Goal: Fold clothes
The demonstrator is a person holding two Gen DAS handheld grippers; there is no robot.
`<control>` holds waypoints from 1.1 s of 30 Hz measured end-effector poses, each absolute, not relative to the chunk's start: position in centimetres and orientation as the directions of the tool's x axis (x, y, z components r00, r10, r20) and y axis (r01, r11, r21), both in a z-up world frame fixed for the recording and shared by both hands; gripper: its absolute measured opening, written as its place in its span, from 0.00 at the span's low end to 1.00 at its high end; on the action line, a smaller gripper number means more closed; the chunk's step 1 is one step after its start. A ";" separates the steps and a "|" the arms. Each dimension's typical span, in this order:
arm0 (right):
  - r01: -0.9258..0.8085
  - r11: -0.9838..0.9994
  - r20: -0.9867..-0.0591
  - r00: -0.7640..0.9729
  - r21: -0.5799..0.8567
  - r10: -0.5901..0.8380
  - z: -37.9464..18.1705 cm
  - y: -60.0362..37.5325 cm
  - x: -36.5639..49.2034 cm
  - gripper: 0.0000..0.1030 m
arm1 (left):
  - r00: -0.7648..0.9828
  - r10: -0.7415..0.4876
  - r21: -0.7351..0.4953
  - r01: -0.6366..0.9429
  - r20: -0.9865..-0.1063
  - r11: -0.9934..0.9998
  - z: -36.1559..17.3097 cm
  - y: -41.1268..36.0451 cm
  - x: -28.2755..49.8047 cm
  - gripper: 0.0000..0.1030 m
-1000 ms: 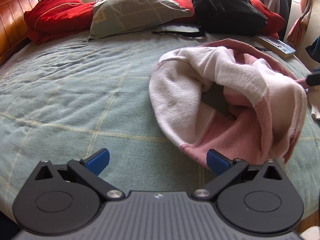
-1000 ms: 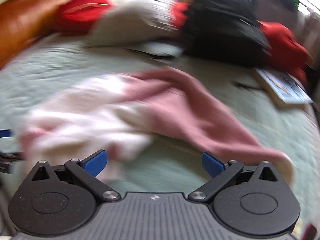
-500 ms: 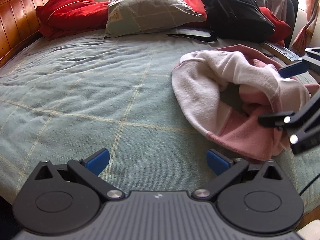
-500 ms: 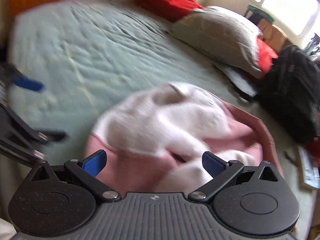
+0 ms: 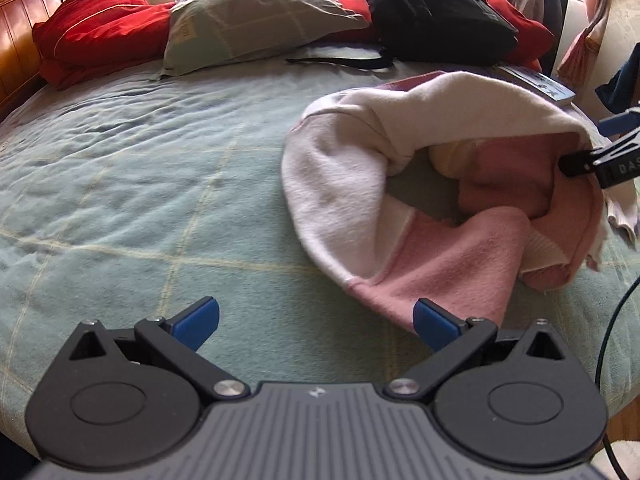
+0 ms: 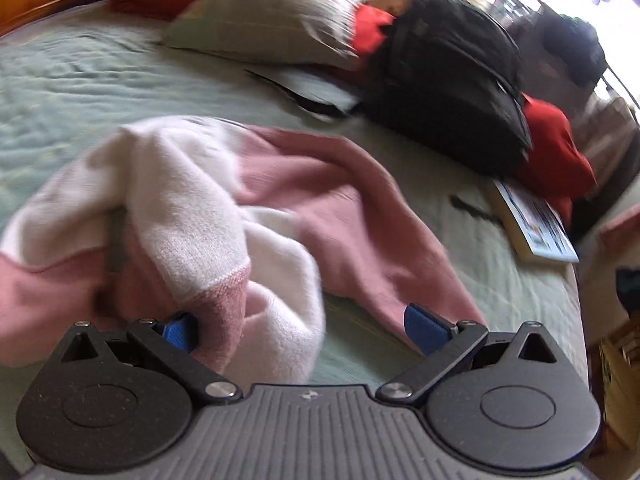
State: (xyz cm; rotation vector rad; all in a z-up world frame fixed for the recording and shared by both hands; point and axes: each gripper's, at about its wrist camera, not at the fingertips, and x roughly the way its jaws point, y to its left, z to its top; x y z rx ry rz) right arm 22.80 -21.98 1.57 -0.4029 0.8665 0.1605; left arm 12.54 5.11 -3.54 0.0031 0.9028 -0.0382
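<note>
Nearest in the left wrist view, the left gripper (image 5: 316, 320) hovers low over the green bedspread (image 5: 120, 200), its jaws wide apart and empty; its right blue pad sits just beside the pink hem of the pink-and-white sweater (image 5: 420, 200). The sweater lies bunched on the right half of the bed, lifted at its right edge. There the right gripper (image 5: 596, 148) pokes in from the frame edge against the cloth.

The right wrist view shows what the left cannot: a white-and-pink fold of the sweater (image 6: 224, 240) drapes between the right gripper's (image 6: 304, 328) jaws, which stand apart, the fold covering the left pad. This view is motion-blurred.

Farther back lie a book (image 6: 532, 224) near the bed's edge, a black backpack (image 5: 432, 12), a grey-green pillow (image 5: 256, 20) and red pillows (image 5: 96, 28) by the wooden headboard (image 5: 16, 40).

Compared with half a second ago, the right gripper has swung to face the headboard end and sits farther right in the left view.
</note>
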 end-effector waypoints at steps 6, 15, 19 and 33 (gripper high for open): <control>-0.313 0.926 -0.760 0.648 -0.211 0.046 1.5 -22.7 22.4 1.00 | 0.602 -0.033 0.001 0.057 -0.798 0.998 -3.6 3.5 13.5 0.99; -0.413 0.901 -0.712 0.672 -0.131 0.205 3.1 -21.9 19.4 1.00 | 0.593 -0.045 -0.006 0.068 -0.804 0.998 -2.7 1.1 15.9 0.99; -0.441 0.894 -0.694 0.668 -0.079 0.268 3.1 -22.4 18.7 1.00 | 0.579 -0.064 -0.039 0.057 -0.813 0.998 -2.6 0.0 18.7 0.99; -0.438 0.899 -0.688 0.648 0.014 0.327 1.8 -24.6 18.6 1.00 | 0.493 -0.008 0.030 0.069 -0.870 0.997 -6.8 -1.1 19.3 0.99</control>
